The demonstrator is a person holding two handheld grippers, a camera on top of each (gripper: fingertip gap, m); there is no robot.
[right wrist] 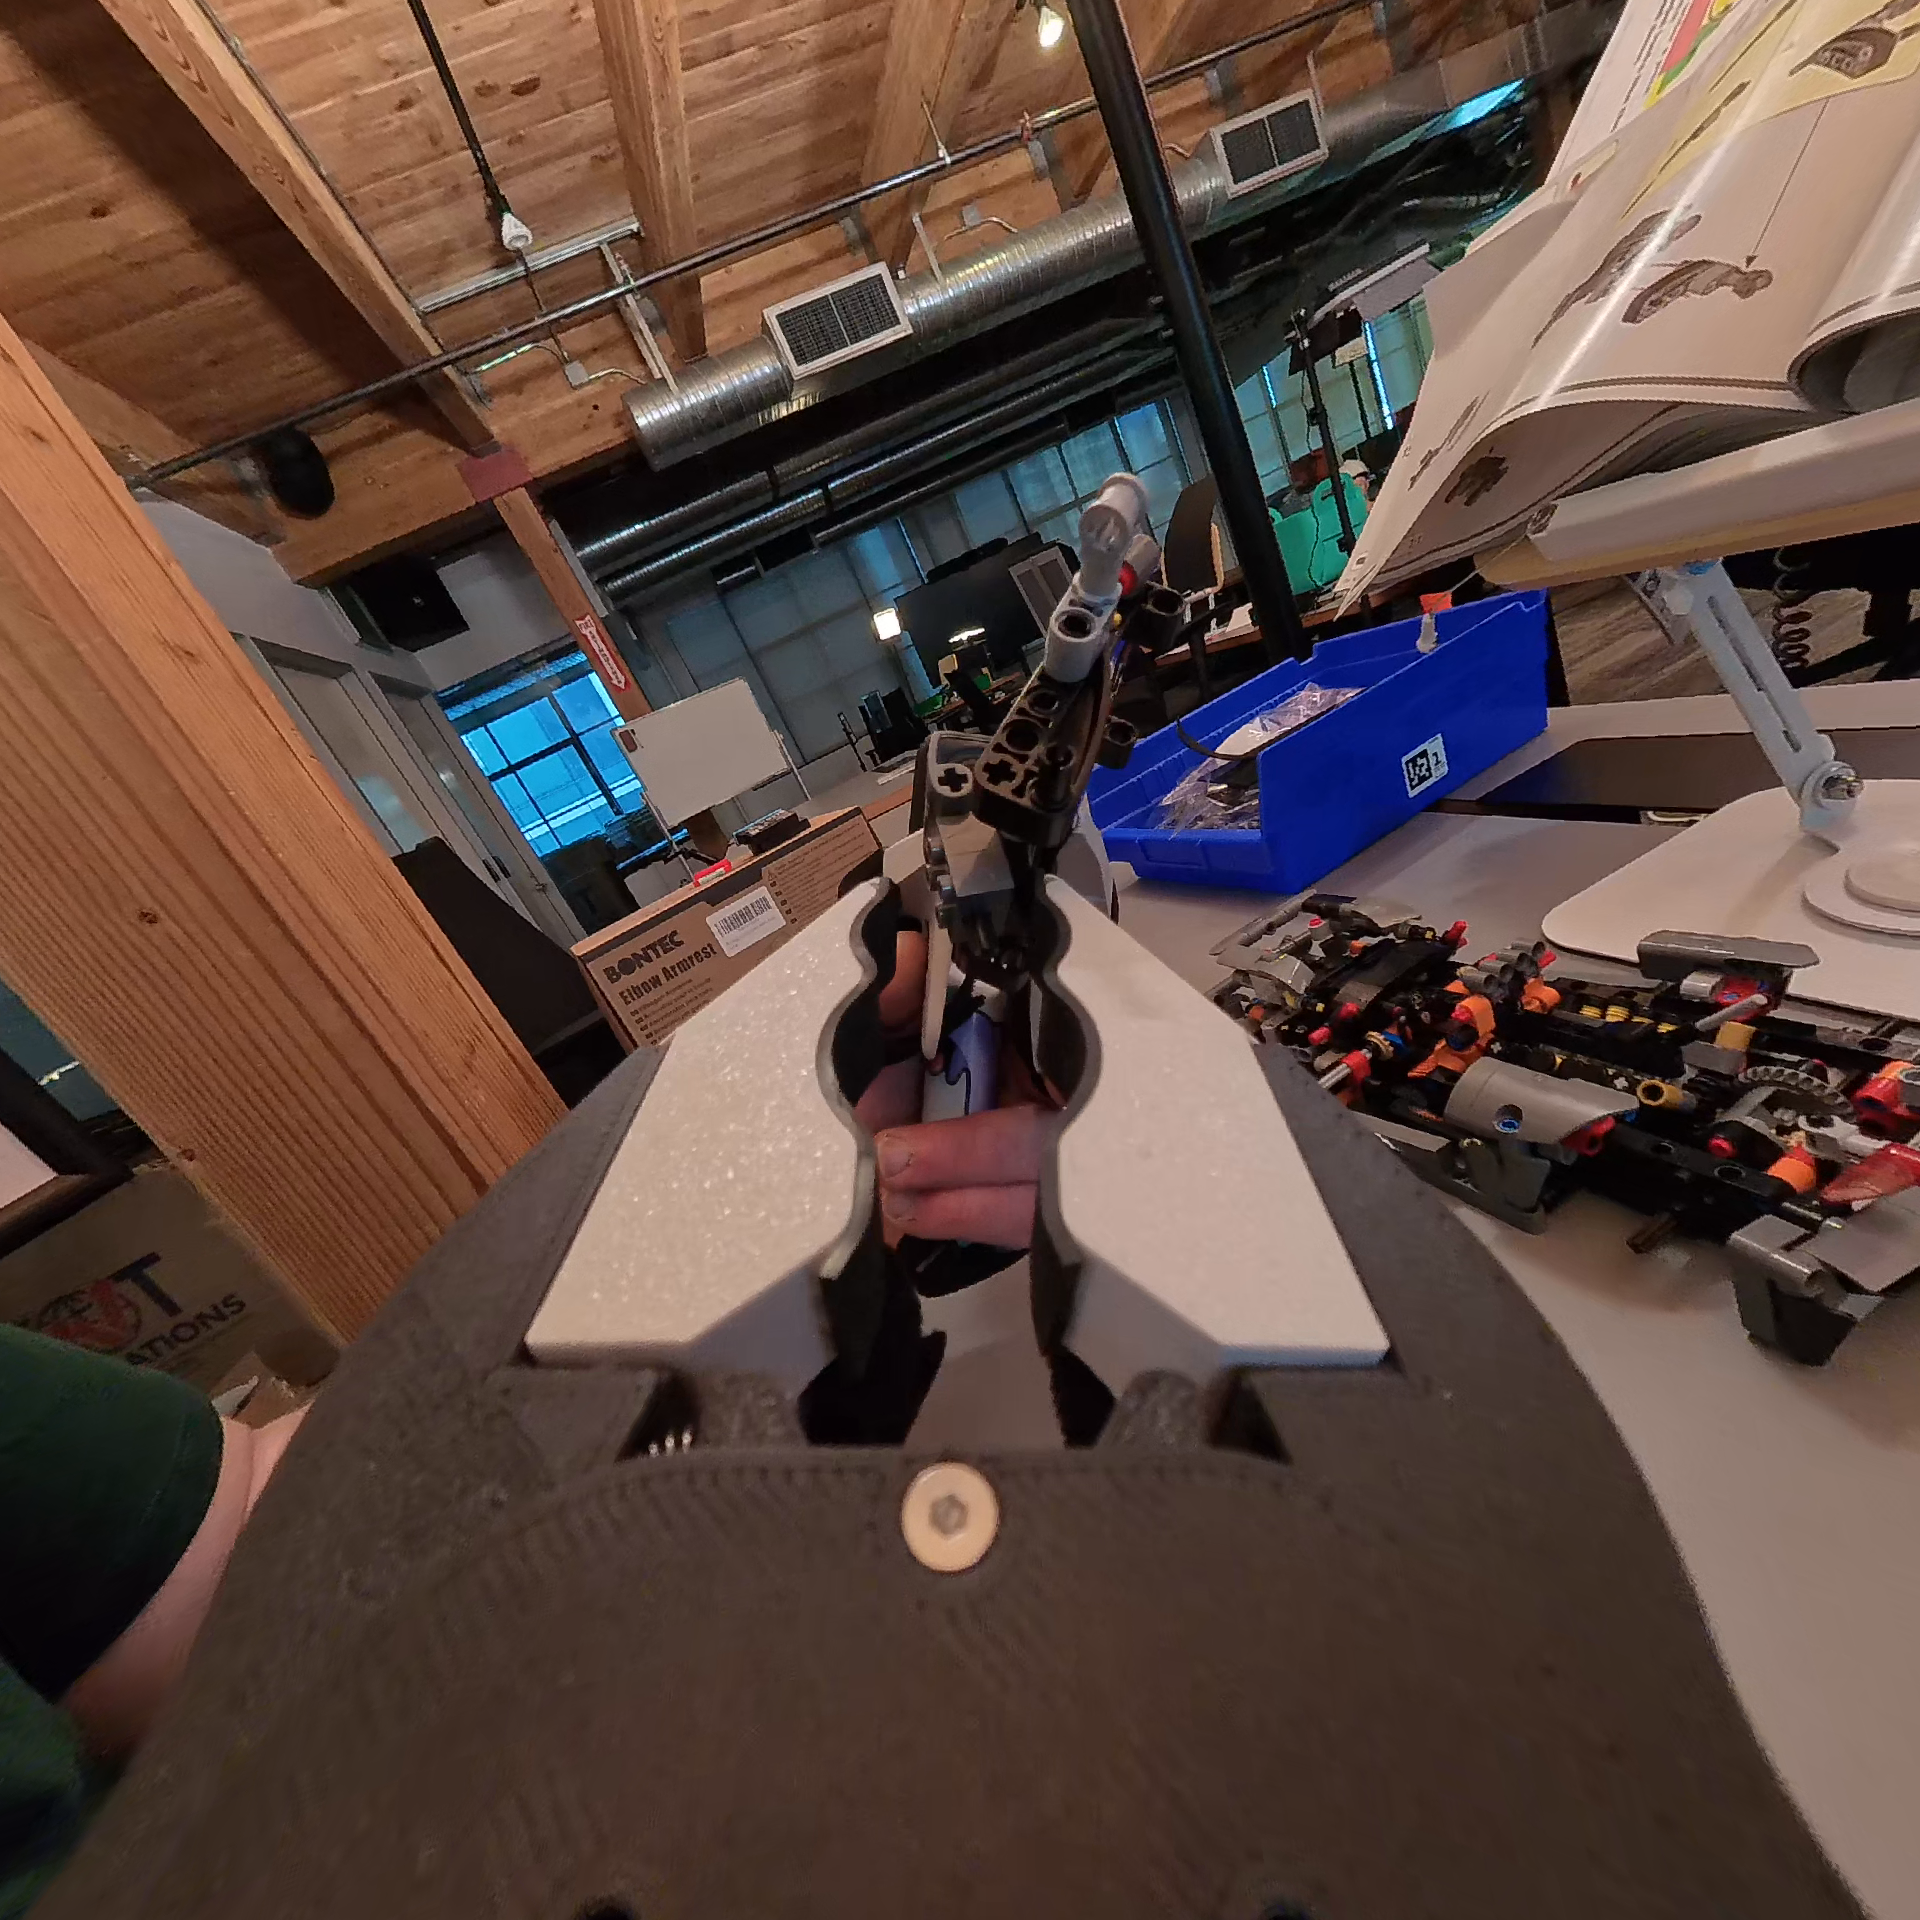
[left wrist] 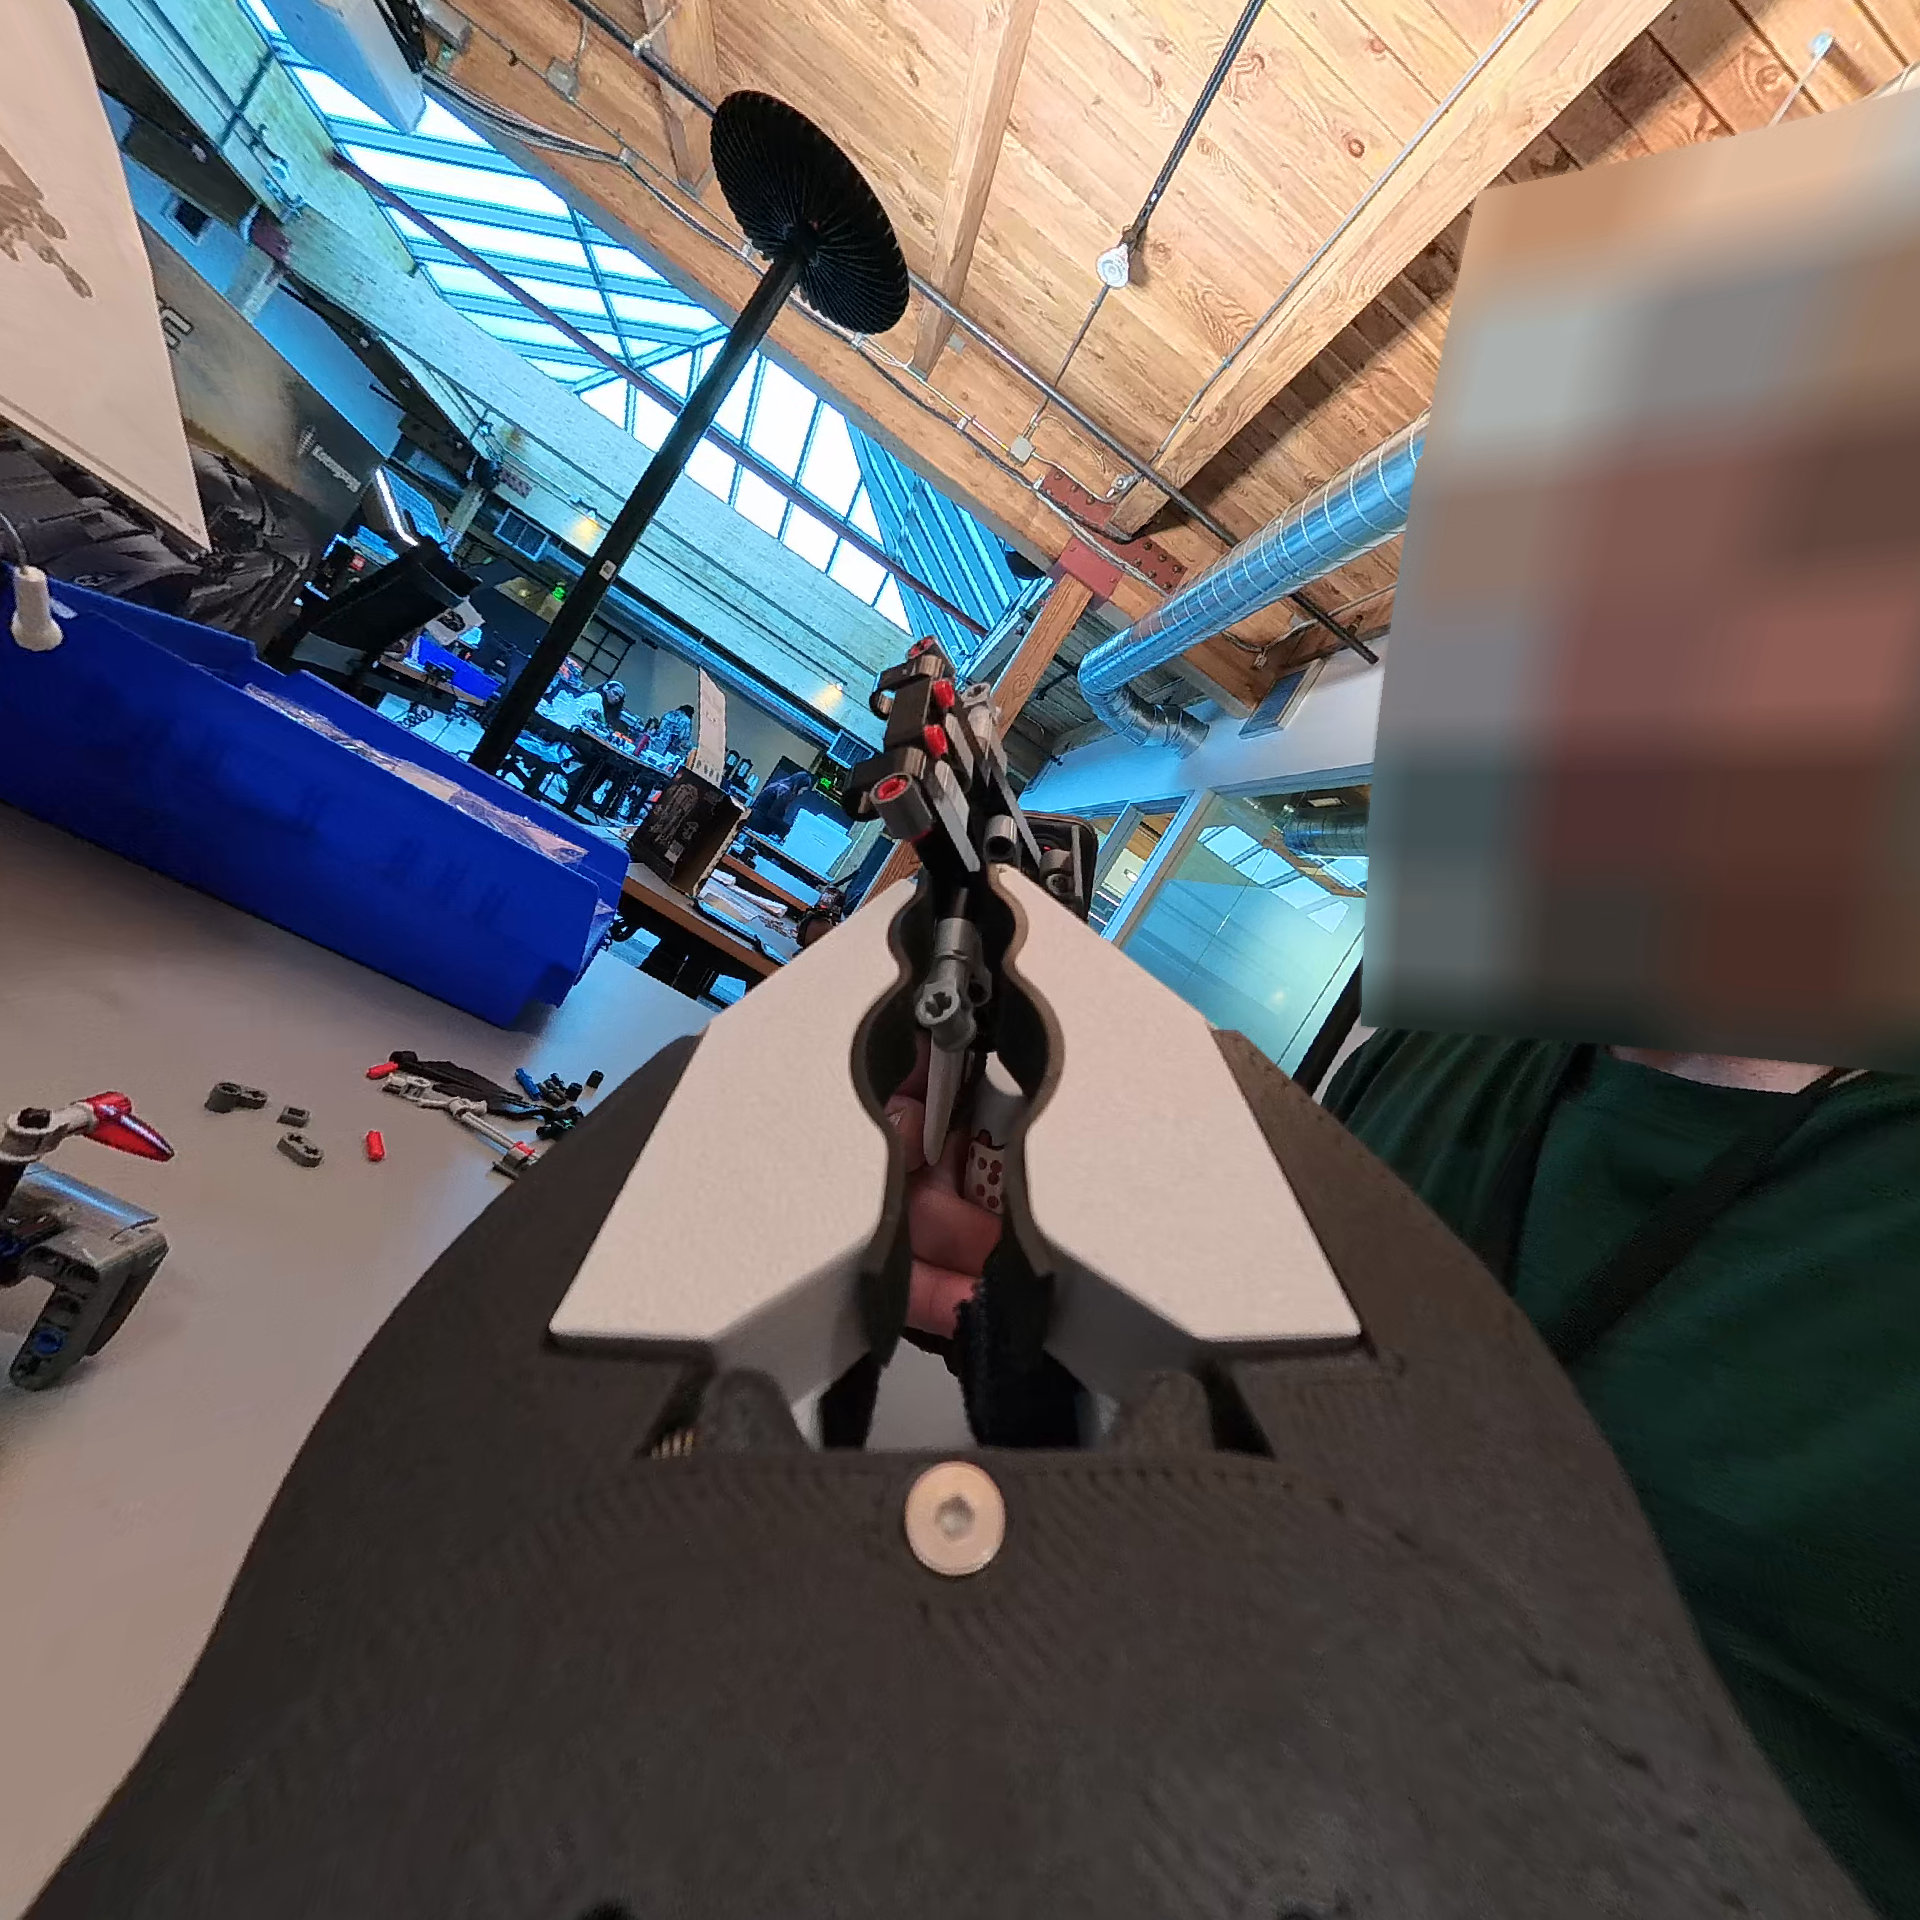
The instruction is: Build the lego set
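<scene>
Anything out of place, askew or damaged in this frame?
Nothing stands out as damaged or spilled. Both tools, left tool and right tool, grip the lego sub-assembly held in the air. Loose lego pieces are scattered on the table, normal for a build.

bare table [left wrist: 208, 1455] left of the loose pieces [left wrist: 468, 1101] — blue bin [left wrist: 260, 790] blocks beyond.
</scene>
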